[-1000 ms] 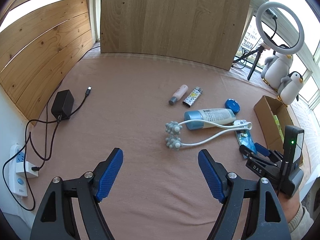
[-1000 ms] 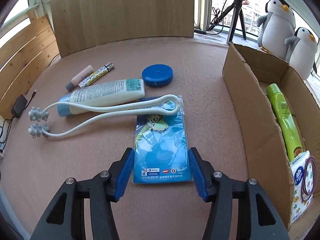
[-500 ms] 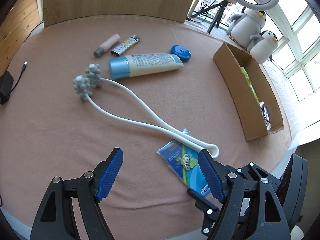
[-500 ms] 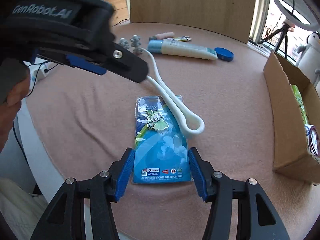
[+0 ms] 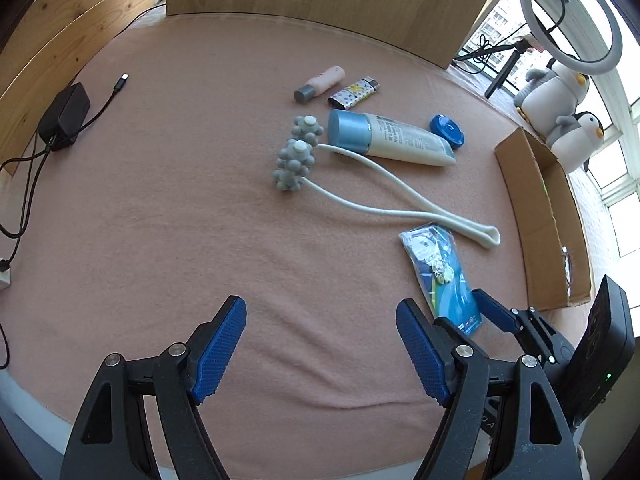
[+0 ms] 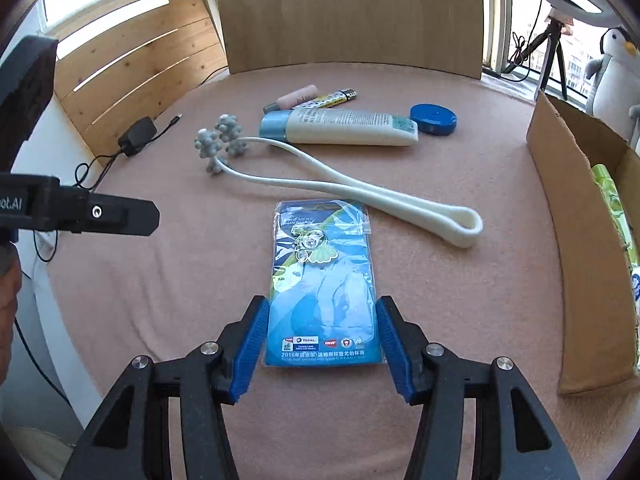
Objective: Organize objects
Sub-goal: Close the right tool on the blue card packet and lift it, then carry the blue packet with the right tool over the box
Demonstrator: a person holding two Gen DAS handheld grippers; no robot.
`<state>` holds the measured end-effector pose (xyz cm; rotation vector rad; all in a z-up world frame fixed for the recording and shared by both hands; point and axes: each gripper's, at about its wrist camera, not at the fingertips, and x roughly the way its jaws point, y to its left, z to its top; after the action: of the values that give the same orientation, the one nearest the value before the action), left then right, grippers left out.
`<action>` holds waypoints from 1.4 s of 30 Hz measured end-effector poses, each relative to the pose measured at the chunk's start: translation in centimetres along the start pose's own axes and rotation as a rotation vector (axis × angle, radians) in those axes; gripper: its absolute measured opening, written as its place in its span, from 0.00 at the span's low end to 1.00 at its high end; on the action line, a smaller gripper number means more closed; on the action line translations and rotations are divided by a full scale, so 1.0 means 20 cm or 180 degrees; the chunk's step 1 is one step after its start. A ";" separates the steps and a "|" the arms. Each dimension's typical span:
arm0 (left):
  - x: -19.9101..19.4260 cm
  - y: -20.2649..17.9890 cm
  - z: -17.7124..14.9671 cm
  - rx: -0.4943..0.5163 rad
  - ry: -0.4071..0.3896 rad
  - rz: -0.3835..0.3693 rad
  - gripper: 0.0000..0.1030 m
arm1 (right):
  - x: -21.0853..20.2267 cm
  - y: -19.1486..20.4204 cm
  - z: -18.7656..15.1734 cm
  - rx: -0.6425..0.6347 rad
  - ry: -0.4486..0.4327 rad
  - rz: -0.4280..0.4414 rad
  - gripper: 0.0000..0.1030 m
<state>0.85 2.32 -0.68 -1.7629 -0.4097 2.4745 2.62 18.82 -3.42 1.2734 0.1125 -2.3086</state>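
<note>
Straddling the blue packet (image 6: 320, 300) at the lower centre of the right wrist view, the right gripper (image 6: 320, 344) has its fingers (image 6: 250, 344) spread on either side, not clamped. The left gripper (image 5: 320, 356) hangs released over bare pink bench (image 5: 160, 220). A white massager (image 6: 340, 192) lies just beyond the packet, with the cardboard box (image 6: 568, 240) at right.

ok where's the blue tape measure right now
The round blue tape measure lies on the cloth at the far right end of the white tube, left of the cardboard box.
</note>
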 end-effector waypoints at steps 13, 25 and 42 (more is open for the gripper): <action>0.15 0.04 -0.08 -0.0251 0.0237 0.0053 0.78 | 0.01 0.44 -0.16 -0.0745 -0.0042 0.0065 0.54; 0.21 -0.12 -0.07 -0.0040 0.0451 0.0332 0.84 | -0.03 0.51 -0.25 -0.0832 -0.0234 0.0034 0.50; 0.06 -0.04 -0.06 -0.0282 0.0382 0.0172 0.62 | -0.12 0.58 -0.21 -0.0872 -0.0468 -0.0018 0.49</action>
<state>1.51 3.59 -1.92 -1.9699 -0.4747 2.4045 12.28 10.98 -2.02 0.9656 0.3683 -2.2883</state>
